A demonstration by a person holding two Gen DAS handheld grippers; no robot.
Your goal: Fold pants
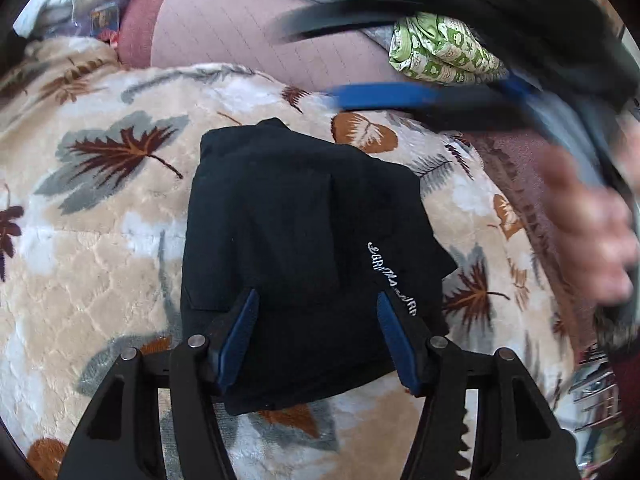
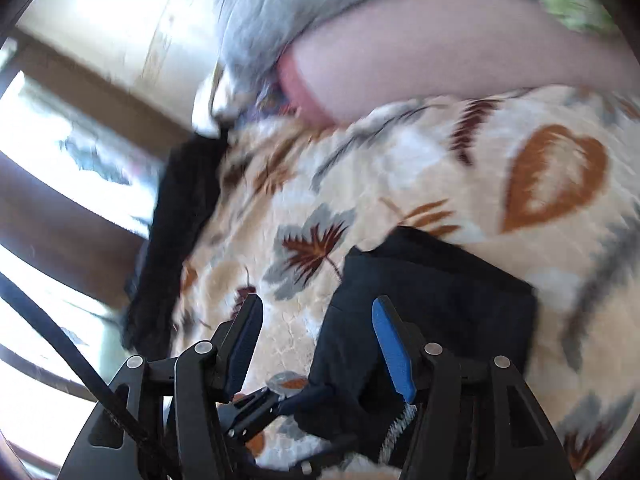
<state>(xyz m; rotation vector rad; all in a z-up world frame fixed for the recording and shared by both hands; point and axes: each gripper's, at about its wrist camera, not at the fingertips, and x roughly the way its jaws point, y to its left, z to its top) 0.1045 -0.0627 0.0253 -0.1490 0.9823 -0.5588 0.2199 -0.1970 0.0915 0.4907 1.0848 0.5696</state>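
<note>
black pants (image 1: 304, 240) folded into a compact, seemingly flat stack on blanket

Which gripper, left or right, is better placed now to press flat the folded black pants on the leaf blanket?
Probably the left gripper: its open jaws sit squarely over the folded black pants. The right gripper is tilted and blurred, with the pants mostly to one side.
</note>
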